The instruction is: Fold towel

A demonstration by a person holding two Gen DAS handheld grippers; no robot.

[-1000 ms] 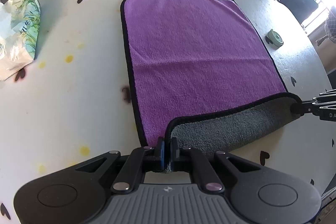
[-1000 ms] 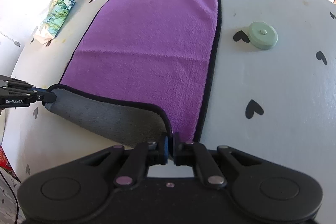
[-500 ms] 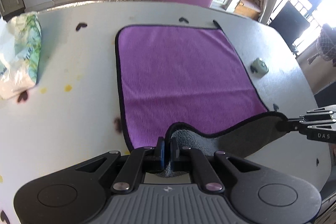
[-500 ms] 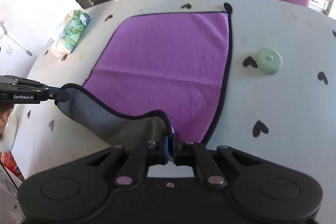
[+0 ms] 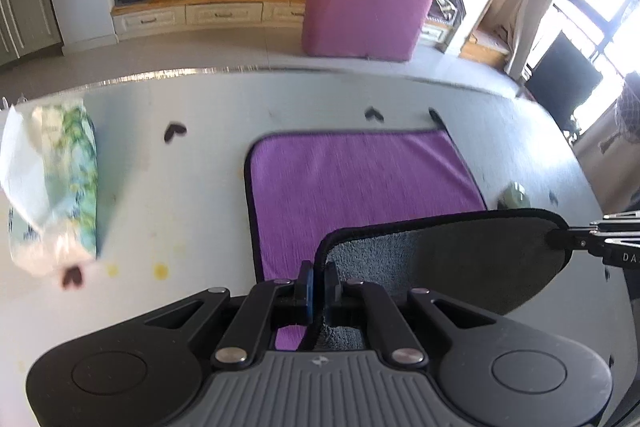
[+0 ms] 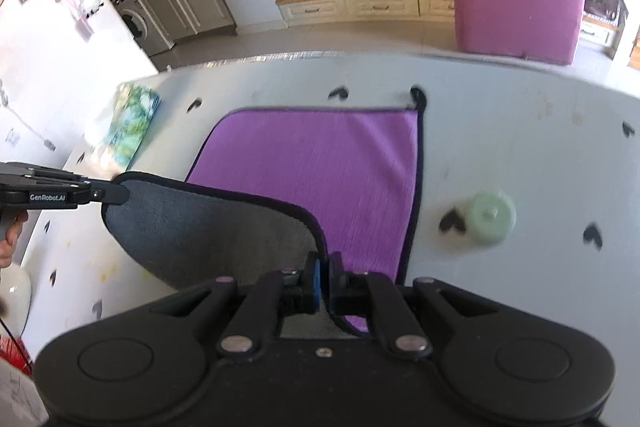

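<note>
Lifting higher than a moment ago: towel [image 5: 360, 183], grey underside rising off white table [image 5: 188, 187], far half lying flat. Clamping near corners: left gripper [image 5: 319, 281], right gripper [image 6: 324, 277]. Sitting beside: green disc [image 6: 491, 217].

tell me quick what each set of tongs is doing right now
Left tongs: closed on the near left corner of the towel, lifted.
Right tongs: closed on the near right corner of the same towel, lifted.
</note>
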